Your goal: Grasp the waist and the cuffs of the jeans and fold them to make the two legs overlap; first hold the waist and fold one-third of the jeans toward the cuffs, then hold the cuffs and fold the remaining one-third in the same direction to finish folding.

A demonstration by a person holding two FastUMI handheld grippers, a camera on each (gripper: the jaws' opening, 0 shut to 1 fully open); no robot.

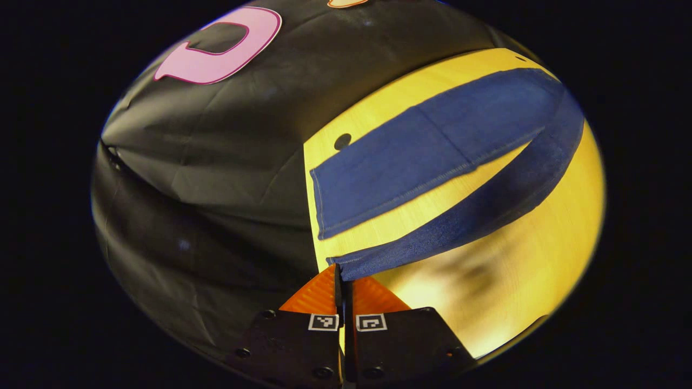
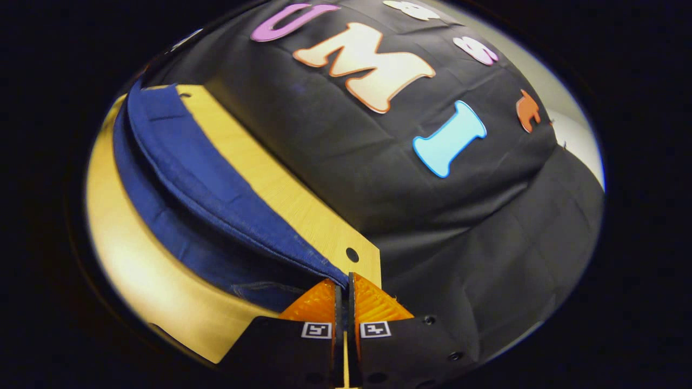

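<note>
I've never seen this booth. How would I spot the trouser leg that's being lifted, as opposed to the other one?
Find the yellow wooden table set against the black cloth. A pair of blue jeans lies across it. One leg rests flat toward the cloth; the lifted leg arches above the wood, casting a shadow, its cuff pinched in the left gripper.

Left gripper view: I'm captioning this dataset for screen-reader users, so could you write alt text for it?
The left claw is shut on the cuff of one leg of the blue jeans, lifting it above a yellow wooden table. The other leg lies flat on the table beyond it, by the black cloth wall.
</note>
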